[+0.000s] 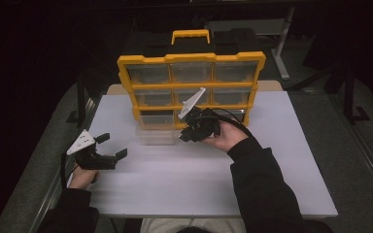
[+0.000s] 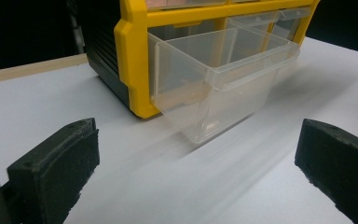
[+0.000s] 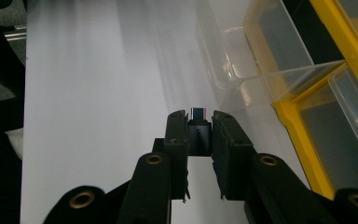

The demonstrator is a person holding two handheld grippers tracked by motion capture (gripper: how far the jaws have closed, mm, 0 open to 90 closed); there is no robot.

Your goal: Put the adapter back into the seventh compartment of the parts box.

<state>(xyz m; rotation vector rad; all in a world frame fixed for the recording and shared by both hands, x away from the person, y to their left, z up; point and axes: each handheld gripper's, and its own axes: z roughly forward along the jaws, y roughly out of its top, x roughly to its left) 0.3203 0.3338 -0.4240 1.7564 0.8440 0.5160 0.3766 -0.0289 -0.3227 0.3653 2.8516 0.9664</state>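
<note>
Right tool (image 3: 199, 133) is clamped on a small black adapter (image 3: 198, 127), held above the white surface (image 1: 175, 174) near the pulled-out clear drawer (image 2: 214, 84) of the yellow organizer (image 1: 190, 87). Left tool (image 1: 111, 147) rests apart, empty. Pickup appears complete; depositing the adapter into the drawer remains.

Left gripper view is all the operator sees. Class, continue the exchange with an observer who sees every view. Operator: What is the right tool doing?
Observer: The right tool is shut on a small black plug with a metal tip.
Operator: Where is it?
Observer: In the high view, it is just right of the pulled-out clear drawer.
Operator: How many drawers are there?
Observer: The yellow cabinet has three rows of three.
</note>
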